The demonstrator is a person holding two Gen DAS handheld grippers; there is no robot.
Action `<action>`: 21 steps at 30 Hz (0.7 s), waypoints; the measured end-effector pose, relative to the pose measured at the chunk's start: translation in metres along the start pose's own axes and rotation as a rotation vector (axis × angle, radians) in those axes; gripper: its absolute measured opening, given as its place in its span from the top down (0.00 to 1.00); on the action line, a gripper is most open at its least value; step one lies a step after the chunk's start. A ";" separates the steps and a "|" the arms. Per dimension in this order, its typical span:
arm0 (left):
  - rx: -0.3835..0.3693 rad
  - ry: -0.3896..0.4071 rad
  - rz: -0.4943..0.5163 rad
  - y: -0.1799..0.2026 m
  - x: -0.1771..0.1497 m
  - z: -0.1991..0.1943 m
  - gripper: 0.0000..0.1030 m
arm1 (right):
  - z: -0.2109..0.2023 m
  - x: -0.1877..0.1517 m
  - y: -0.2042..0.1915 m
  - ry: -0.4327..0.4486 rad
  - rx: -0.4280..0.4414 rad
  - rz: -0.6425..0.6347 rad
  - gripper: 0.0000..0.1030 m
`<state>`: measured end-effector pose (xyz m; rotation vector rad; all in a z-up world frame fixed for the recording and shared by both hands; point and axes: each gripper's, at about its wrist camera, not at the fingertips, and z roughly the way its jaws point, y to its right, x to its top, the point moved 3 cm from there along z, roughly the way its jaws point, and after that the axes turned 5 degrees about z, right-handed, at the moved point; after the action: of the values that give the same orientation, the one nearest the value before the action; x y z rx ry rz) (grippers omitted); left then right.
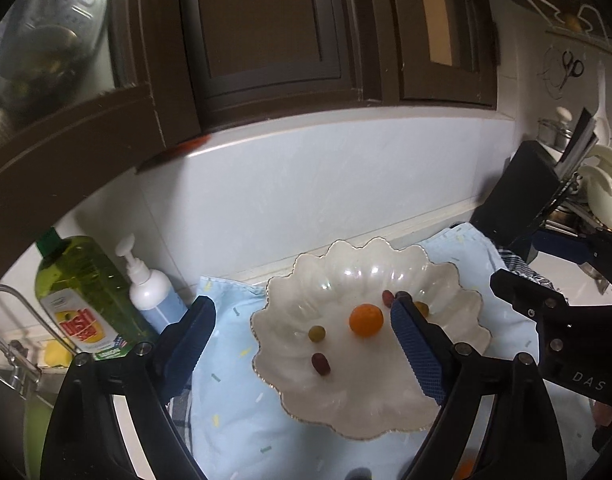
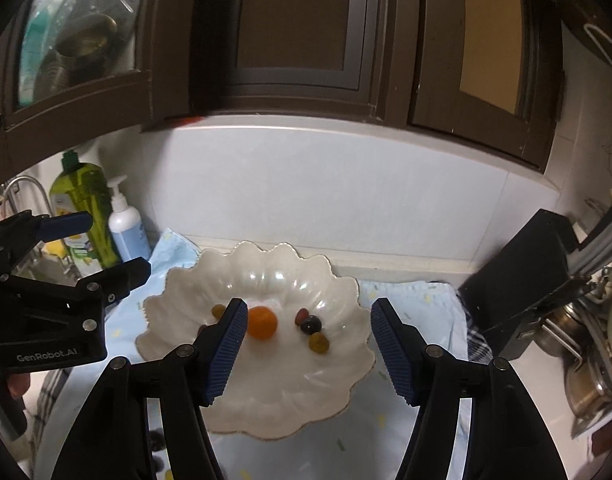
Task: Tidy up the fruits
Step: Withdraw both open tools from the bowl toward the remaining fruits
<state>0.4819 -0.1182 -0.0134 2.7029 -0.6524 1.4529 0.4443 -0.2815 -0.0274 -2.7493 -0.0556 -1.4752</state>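
Pearly white and scalloped, the bowl (image 2: 261,392) sits on the pale blue cloth (image 1: 233,408), and you've got a fair haul in it already: a small orange (image 2: 261,322) near the middle, a green grape (image 1: 316,334) and a dark red grape (image 1: 320,363) to one side, and a cluster of three more grapes (image 2: 312,330) on the other. Your left gripper (image 1: 301,344) hangs above the bowl with its jaws spread wide and nothing between them. Your right gripper (image 2: 306,348) is parted too, a little less wide, and just as empty. So most of the sorting looks done from here. What's left, I'd say, is the stragglers: a few dark fruits (image 2: 157,440) lie on the cloth just outside the near rim, low in the right view, with something orange at the bottom edge of the left view. Too blurred to name them.
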 end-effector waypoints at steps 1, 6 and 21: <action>-0.001 0.005 0.003 0.001 -0.001 -0.005 0.13 | -0.005 -0.001 -0.001 0.006 0.001 0.001 0.37; -0.007 0.037 0.012 0.004 -0.010 -0.033 0.10 | -0.029 -0.007 -0.004 0.035 0.011 0.007 0.37; 0.009 0.055 0.009 0.011 -0.041 -0.081 0.10 | -0.068 -0.044 -0.016 0.041 0.042 0.021 0.37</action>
<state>0.3935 -0.0983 -0.0017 2.6596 -0.6581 1.5305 0.3631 -0.2687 -0.0263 -2.6777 -0.0568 -1.5070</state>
